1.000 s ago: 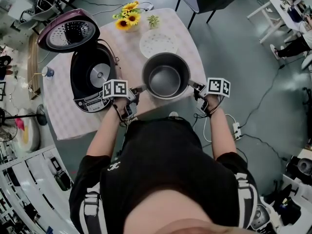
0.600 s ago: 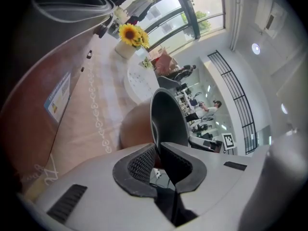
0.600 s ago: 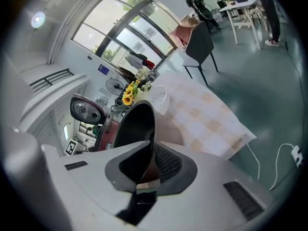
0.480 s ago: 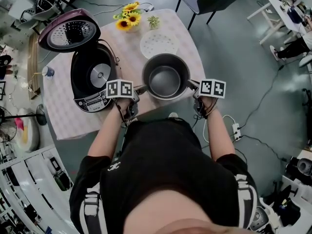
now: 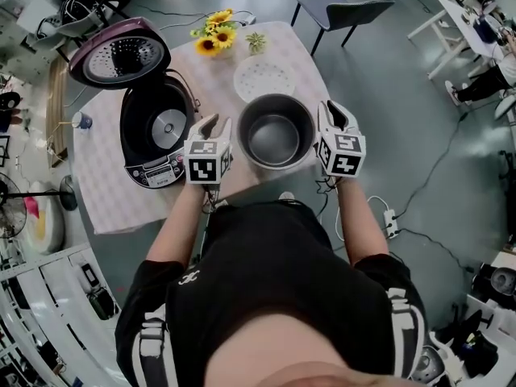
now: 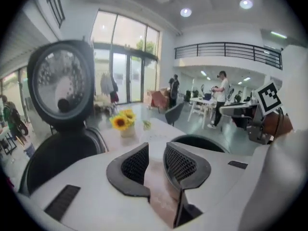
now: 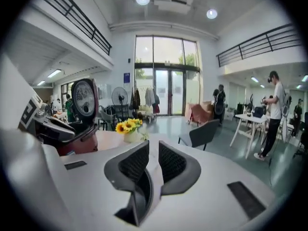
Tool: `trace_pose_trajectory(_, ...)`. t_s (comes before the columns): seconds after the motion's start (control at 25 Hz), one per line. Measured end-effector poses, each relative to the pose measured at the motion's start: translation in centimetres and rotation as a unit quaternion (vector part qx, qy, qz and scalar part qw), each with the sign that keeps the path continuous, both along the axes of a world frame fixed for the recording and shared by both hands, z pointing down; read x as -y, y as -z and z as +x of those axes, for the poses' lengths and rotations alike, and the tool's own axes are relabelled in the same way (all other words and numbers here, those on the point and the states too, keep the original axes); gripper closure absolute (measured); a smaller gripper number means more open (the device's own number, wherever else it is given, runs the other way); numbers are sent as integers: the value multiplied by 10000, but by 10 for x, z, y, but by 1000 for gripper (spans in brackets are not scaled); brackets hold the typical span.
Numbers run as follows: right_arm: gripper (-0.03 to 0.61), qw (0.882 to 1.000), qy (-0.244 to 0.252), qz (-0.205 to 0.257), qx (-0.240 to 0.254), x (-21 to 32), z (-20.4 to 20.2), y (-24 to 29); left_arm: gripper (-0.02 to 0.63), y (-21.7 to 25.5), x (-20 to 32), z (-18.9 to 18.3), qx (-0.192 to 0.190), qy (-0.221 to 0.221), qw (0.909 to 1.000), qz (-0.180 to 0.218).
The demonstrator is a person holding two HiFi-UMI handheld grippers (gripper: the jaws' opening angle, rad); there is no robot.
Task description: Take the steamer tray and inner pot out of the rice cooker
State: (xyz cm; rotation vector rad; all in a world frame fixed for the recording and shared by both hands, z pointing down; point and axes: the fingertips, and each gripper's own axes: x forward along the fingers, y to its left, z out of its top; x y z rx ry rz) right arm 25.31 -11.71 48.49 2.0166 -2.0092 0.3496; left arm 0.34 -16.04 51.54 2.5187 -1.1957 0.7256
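The pot [image 5: 276, 131] stands on the surface [image 5: 105, 192] between the two grippers, just right of the left gripper [image 5: 216, 123] and just left of the right gripper [image 5: 333, 113]. The tray [image 5: 264, 79] lies ahead of them, just beyond the pot. Both are out of the cooker [image 5: 157, 135], which stands open to the left gripper's left.

Both grippers' jaws have just been opening, are narrowly apart and hold nothing.

The pot sits near the surface's near edge, so a careless sideways swing of either gripper could knock it off.
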Motion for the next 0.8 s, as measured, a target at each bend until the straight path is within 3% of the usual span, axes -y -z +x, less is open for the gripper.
trace_pose_trajectory(0.08, 529, 9984, 24, 554, -105, 7, -9, 27, 505, 39, 9, -1, -374, 215, 9964, 735)
trace_pose_trajectory(0.2, 529, 9898, 22, 1404, -243, 13, -25, 71, 505, 87, 20, -5, -890, 485, 9839, 1472)
trace_pose_trajectory(0.4, 532, 9726, -101, 2292, -364, 21, -47, 127, 524, 144, 27, -25, -890, 769, 9626, 2442)
trace_pose_trajectory(0.52, 578, 9686, 101, 2462, -323, 25, -61, 144, 605, 166, 26, -37, -1090, 1011, 9522, 2667)
trace_pose_trajectory(0.64, 578, 9672, 336, 2498, -321, 29, -77, 149, 611, 174, 26, -45, -1174, 1108, 9483, 2734)
trace_pose_trajectory(0.8, 578, 9653, 539, 2550, -164, 32, -90, 153, 611, 171, 30, -53, -1144, 1142, 9503, 2662)
